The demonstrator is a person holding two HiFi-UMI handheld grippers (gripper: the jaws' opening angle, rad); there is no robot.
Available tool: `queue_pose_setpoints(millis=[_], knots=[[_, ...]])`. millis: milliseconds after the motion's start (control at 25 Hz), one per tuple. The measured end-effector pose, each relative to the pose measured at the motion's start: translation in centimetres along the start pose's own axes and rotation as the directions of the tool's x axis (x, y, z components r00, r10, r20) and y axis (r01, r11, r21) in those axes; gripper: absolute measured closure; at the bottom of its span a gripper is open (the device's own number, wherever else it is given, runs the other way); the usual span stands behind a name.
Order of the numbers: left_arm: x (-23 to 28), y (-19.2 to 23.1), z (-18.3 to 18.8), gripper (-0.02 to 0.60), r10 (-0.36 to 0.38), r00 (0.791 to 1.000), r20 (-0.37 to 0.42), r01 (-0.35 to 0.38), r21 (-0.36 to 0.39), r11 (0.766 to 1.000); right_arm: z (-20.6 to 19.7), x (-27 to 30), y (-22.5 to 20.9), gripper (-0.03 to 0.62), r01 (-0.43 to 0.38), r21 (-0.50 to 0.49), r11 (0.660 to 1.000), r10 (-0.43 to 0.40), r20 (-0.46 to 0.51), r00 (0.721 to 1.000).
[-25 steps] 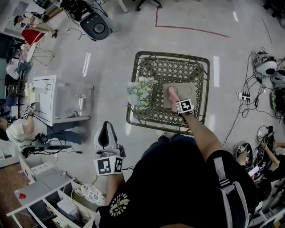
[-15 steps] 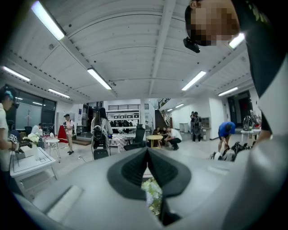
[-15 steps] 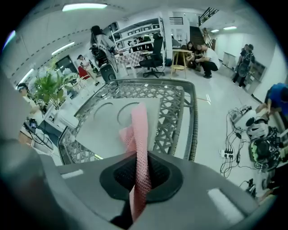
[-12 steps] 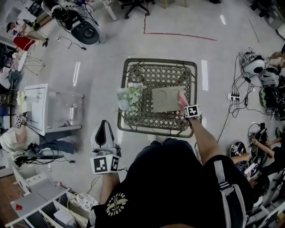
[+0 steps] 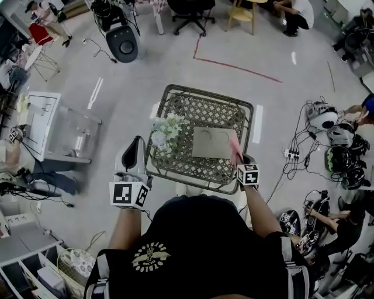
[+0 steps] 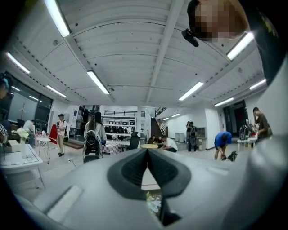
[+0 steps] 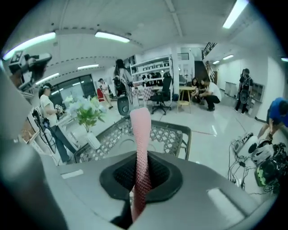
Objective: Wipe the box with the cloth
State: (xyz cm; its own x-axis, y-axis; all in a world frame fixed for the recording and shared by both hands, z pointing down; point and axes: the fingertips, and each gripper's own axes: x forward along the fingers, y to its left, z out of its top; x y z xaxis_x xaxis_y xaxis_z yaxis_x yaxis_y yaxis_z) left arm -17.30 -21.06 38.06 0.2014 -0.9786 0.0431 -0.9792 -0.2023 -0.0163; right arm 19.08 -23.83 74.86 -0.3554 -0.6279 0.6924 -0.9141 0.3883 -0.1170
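Note:
A flat tan cardboard box (image 5: 210,142) lies on a wicker table (image 5: 200,103), right of a bunch of white flowers (image 5: 165,130). My right gripper (image 5: 237,156) is shut on a pink cloth (image 5: 234,142), which stands at the box's right edge. In the right gripper view the cloth (image 7: 140,143) sticks up from between the jaws of that gripper (image 7: 140,177), with the box (image 7: 120,146) and the table (image 7: 176,134) beyond. My left gripper (image 5: 138,145) hangs off the table's left side, shut and holding nothing; its jaws (image 6: 147,155) meet at the tips.
A white table (image 5: 36,125) stands at the left and a black round machine (image 5: 124,42) at the far left. Cables and helmets (image 5: 327,131) lie on the floor at the right. Chairs (image 5: 191,8) and people (image 5: 295,13) are at the far side.
The right gripper has carried the cloth from the middle of the box to its right edge. The left gripper has come up closer beside the table's left side, still shut.

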Motion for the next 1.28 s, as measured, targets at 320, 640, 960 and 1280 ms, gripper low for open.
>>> queue_pose_setpoints(millis=[320,640,960,1280], knots=[[0.7,-1.6,1.2,0.581,-0.082,0.995,0.052,0.084,-0.031,0.996,10.9,-12.4,2.4,0.577,0.001,0.032,0.999,-0.012,0.358,0.934],[0.6,-3.0,3.9,0.581,-0.166,0.981,0.096,0.164,0.025,0.986,20.3,-26.0,4.5,0.577,0.054,-0.018,0.998,-0.03,0.65,0.759],[-0.8,-2.7,4.5,0.581,-0.195,0.975,0.107,0.193,0.027,0.981,26.7,-37.5,8.6,0.577,0.146,-0.104,0.984,0.001,0.819,0.574],[-1.5,-1.6,5.1,0.581,-0.204,0.973,0.11,0.202,0.031,0.979,26.9,-38.3,10.1,0.577,0.139,-0.091,0.986,-0.002,0.83,0.558]])
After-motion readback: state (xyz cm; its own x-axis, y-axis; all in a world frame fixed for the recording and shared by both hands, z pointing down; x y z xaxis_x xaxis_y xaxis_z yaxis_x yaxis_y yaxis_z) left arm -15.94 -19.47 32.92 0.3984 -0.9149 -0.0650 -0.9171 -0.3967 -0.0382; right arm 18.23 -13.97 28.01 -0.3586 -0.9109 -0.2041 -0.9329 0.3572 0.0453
